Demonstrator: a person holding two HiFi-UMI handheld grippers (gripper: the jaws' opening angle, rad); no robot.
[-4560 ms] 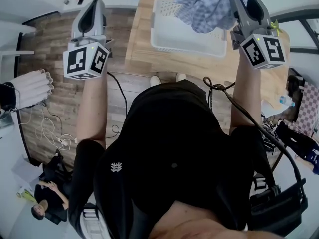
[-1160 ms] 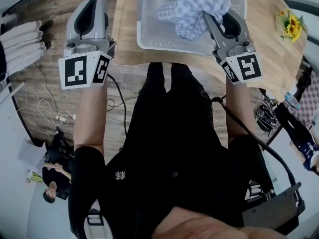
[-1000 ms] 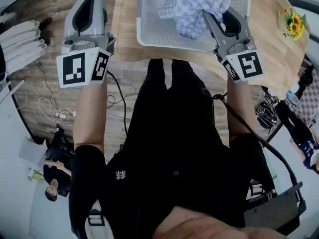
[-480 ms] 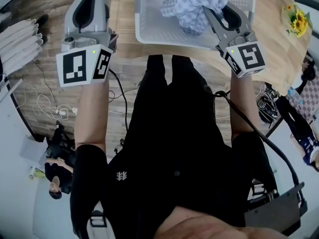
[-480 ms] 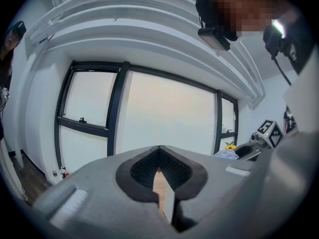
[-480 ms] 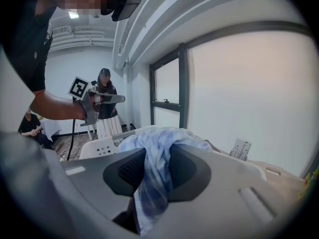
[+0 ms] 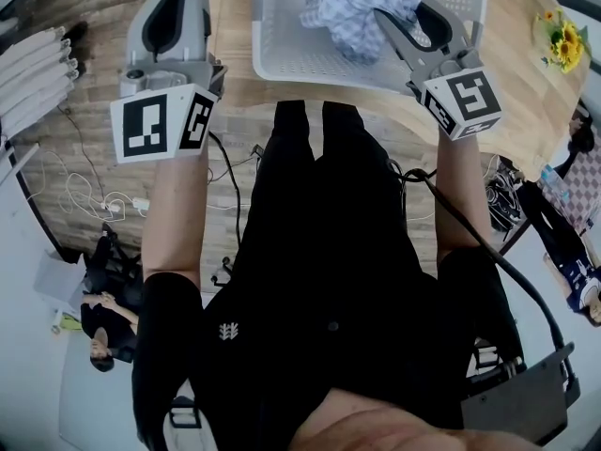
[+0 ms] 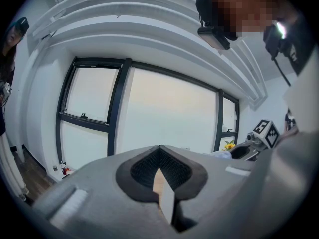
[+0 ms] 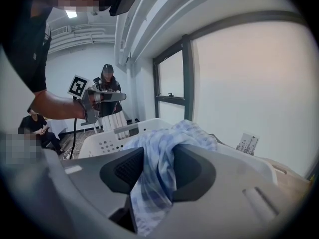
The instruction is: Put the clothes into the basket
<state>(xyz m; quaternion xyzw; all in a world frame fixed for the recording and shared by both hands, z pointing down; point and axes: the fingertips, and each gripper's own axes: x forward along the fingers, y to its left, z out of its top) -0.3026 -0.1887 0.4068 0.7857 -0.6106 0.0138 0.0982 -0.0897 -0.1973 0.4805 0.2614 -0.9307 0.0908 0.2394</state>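
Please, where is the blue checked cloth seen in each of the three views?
Head view: top centre, checked cloth over the white basket.
Left gripper view: not clearly in it.
Right gripper view: checked cloth lower centre, before the white basket.
Shared landmark: the white basket.

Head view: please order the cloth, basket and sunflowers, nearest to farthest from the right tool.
1. Cloth: between the jaws of the right tool, which have just been opening.
2. Basket: directly under it.
3. Sunflowers: far right, on the table.

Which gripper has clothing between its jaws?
The right gripper: the blue checked cloth sits between its jaws, which have just been opening. The left gripper holds nothing.
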